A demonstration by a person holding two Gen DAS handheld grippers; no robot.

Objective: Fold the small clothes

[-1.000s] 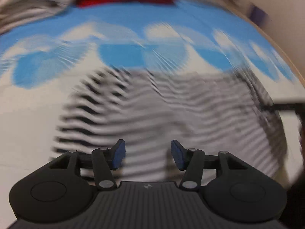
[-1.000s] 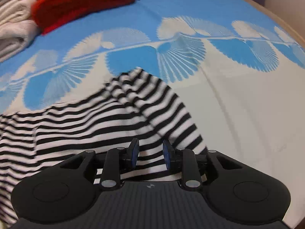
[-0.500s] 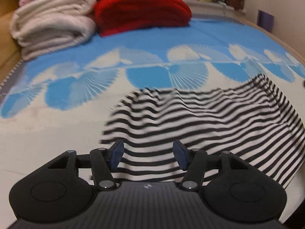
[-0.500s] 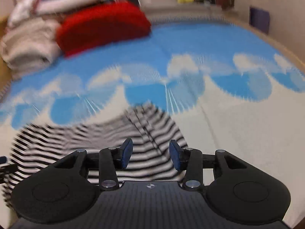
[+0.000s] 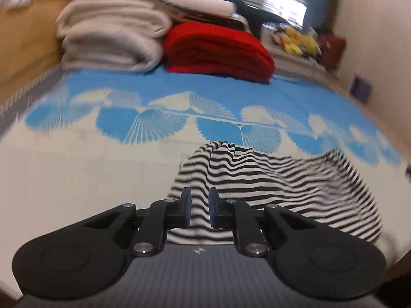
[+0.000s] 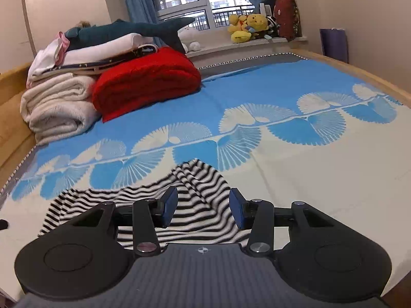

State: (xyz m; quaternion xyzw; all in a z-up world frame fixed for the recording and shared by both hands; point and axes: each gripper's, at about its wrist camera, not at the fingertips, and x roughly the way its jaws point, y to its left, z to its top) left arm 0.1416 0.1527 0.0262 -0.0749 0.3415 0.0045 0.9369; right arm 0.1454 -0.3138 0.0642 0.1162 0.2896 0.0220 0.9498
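A black-and-white striped garment (image 5: 269, 179) lies rumpled on the blue and cream bedspread (image 5: 77, 174). My left gripper (image 5: 198, 209) has its pads close together with striped cloth between them at the garment's left part, and the cloth rises in a peak just beyond. In the right wrist view the same garment (image 6: 143, 200) spreads to the left. My right gripper (image 6: 203, 209) is open, its pads wide apart above the garment's right end, holding nothing.
A folded red blanket (image 6: 146, 82) and rolled cream blankets (image 6: 56, 102) are stacked at the bed's far left, with more folded linens and a plush shark (image 6: 133, 30) on top. Plush toys (image 6: 249, 28) sit on the windowsill. The wall is close on the right.
My left gripper went from open to nearly closed on the striped cloth. My right gripper opened from nearly shut and let go. Both views pulled back and tilted up.
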